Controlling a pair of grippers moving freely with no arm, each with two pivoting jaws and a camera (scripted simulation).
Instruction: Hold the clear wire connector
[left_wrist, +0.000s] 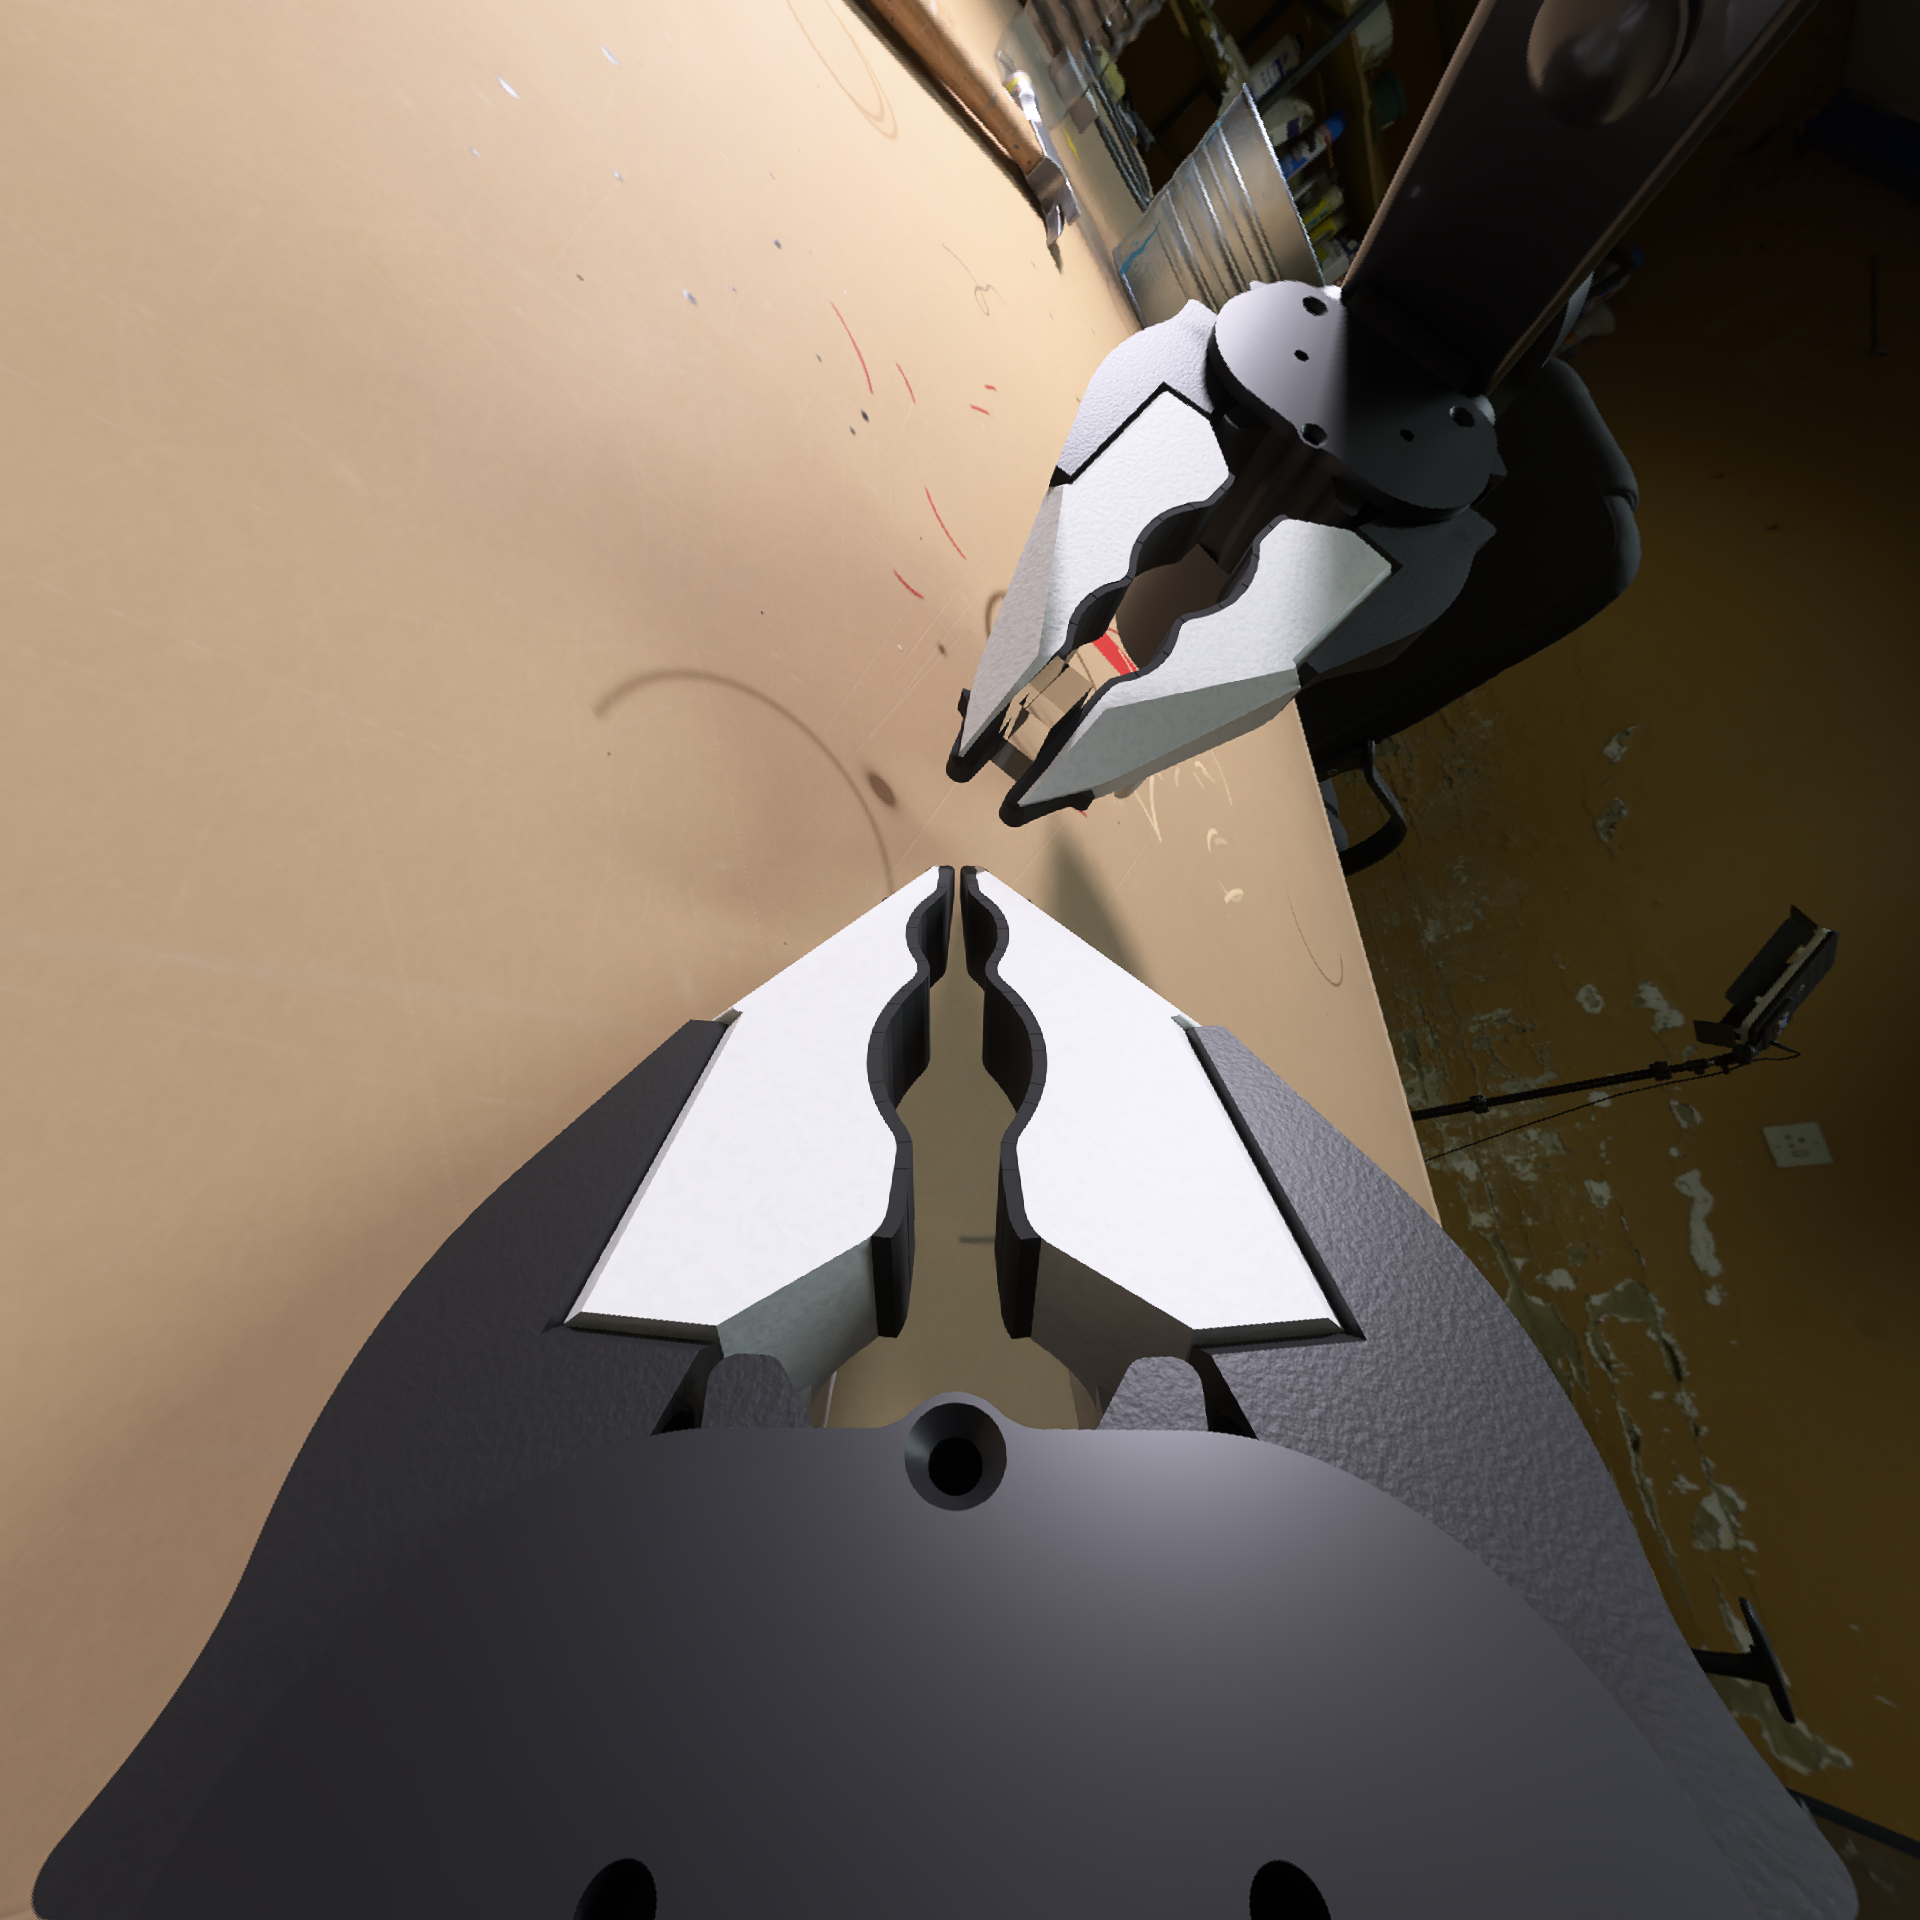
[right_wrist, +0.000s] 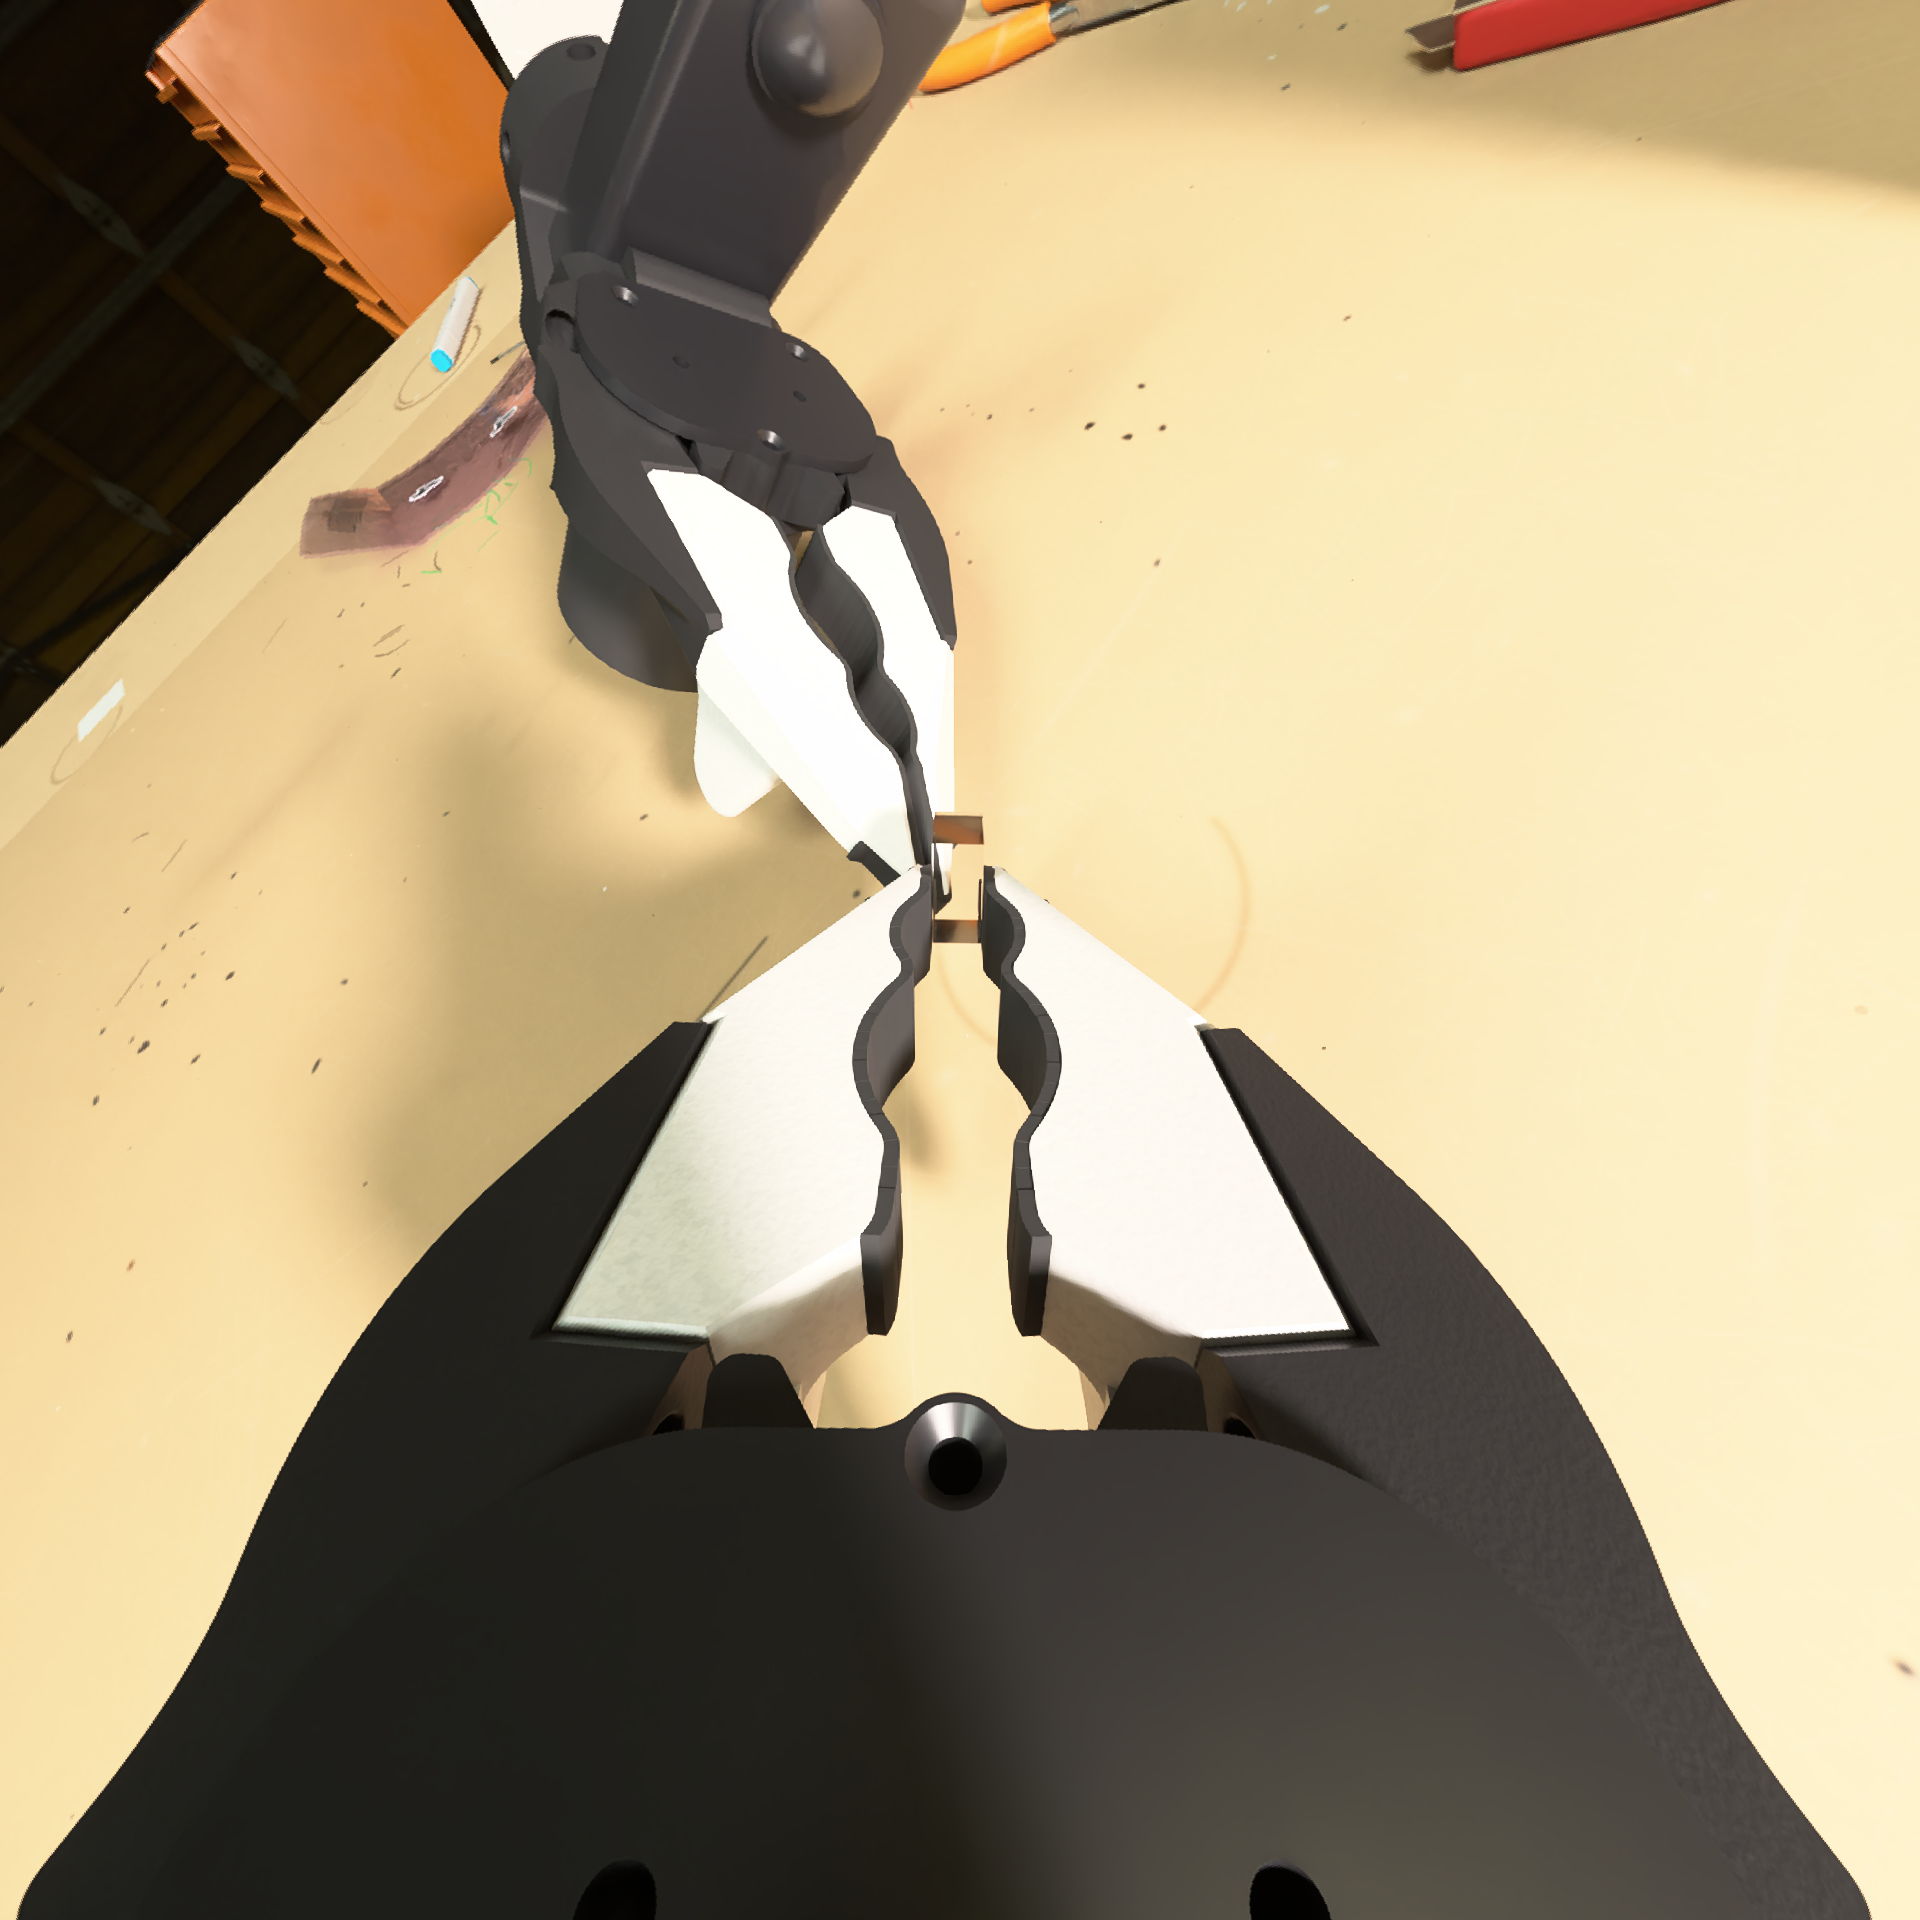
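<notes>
Right hand-held gripper (right_wrist: 958, 888) pinches the clear wire connector (right_wrist: 957, 902) between its fingertips, just above the table (right_wrist: 1455, 623). Left hand-held gripper (left_wrist: 957, 873) has fingers pressed nearly together, nothing between them — tips just beside the right one's. Farther off: an orange crate (right_wrist: 332, 145), a white marker (right_wrist: 455, 324), orange-handled pliers (right_wrist: 987, 47).

The tabletop (left_wrist: 416, 520) looked like matt, scuffed fibreboard — the left gripper (left_wrist: 956, 878) had grainy dark plastic and white, finely textured fingers (left_wrist: 790, 1122).
</notes>
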